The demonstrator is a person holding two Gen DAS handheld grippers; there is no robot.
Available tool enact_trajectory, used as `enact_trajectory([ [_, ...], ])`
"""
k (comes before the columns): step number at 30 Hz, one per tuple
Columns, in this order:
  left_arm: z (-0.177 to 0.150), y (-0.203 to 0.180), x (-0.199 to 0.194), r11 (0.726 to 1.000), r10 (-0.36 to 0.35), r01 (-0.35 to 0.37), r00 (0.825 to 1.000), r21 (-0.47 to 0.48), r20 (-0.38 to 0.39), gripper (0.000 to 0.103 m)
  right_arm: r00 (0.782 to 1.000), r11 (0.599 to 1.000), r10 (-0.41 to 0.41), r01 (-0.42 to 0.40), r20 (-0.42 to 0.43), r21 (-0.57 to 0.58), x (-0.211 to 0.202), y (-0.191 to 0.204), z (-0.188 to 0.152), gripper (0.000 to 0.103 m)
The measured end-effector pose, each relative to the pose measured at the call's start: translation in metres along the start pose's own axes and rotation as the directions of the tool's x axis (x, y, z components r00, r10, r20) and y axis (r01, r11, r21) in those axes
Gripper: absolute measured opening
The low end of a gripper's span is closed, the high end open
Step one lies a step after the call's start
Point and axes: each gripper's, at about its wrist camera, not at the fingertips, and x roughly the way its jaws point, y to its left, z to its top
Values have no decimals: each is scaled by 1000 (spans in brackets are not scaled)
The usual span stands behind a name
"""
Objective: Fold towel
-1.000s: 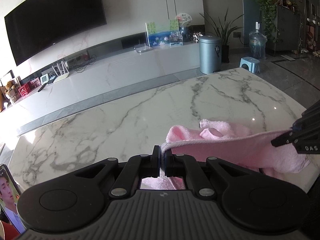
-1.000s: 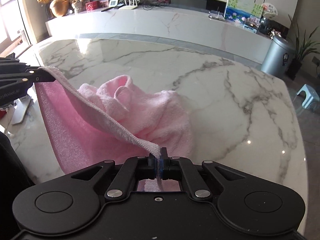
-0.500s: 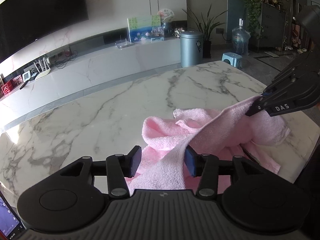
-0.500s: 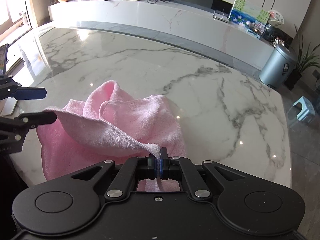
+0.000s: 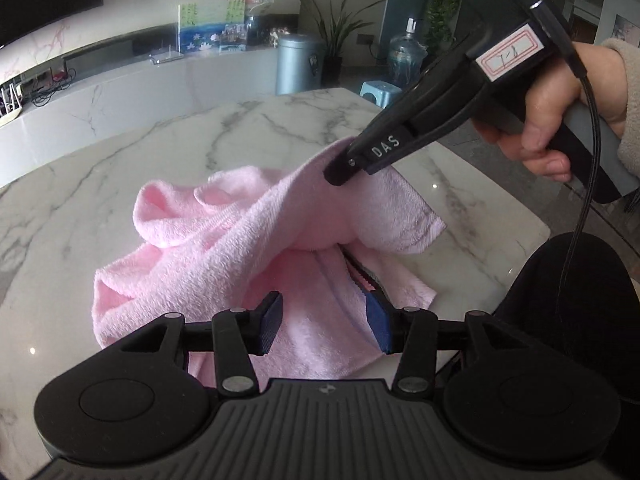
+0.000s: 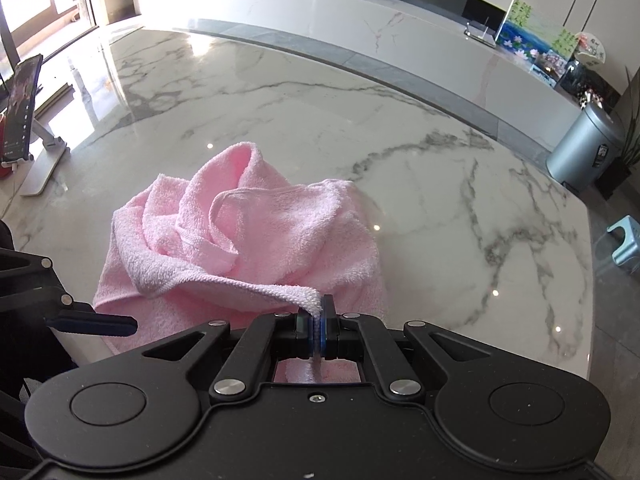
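A pink towel (image 5: 224,248) lies crumpled near the front edge of the marble table (image 5: 120,168); it also shows in the right wrist view (image 6: 280,232). My left gripper (image 5: 324,324) is open and empty, just above the towel's near part. My right gripper (image 6: 318,322) is shut on a corner of the towel and holds it lifted; in the left wrist view its fingers (image 5: 352,160) pinch that raised edge.
A phone on a stand (image 6: 20,112) sits at the table's left edge. A grey bin (image 6: 588,148) and a blue stool (image 6: 628,240) stand on the floor past the table's right edge. A long white counter (image 6: 360,20) runs behind.
My left gripper opened and let go of the towel corner, which dropped onto the pile. My right gripper kept its hold and moved closer to the left one.
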Motion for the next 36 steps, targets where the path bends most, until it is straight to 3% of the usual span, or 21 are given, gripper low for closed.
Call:
enact_trajectory([
  [13, -5, -21, 44, 994, 101, -103, 991, -19, -89, 44, 998, 997, 65, -65, 25, 39, -1, -11, -29, 1],
  [21, -9, -18, 54, 991, 124, -130, 984, -38, -127, 44, 990, 992, 45, -60, 131, 110, -12, -6, -54, 1],
  [28, -14, -12, 58, 985, 133, -145, 982, -88, -130, 44, 972, 967, 44, -99, 230, 233, -24, -10, -79, 1],
  [36, -15, -13, 61, 978, 88, -113, 986, -176, -144, 44, 964, 929, 40, -133, 262, 345, -27, -11, -93, 1],
])
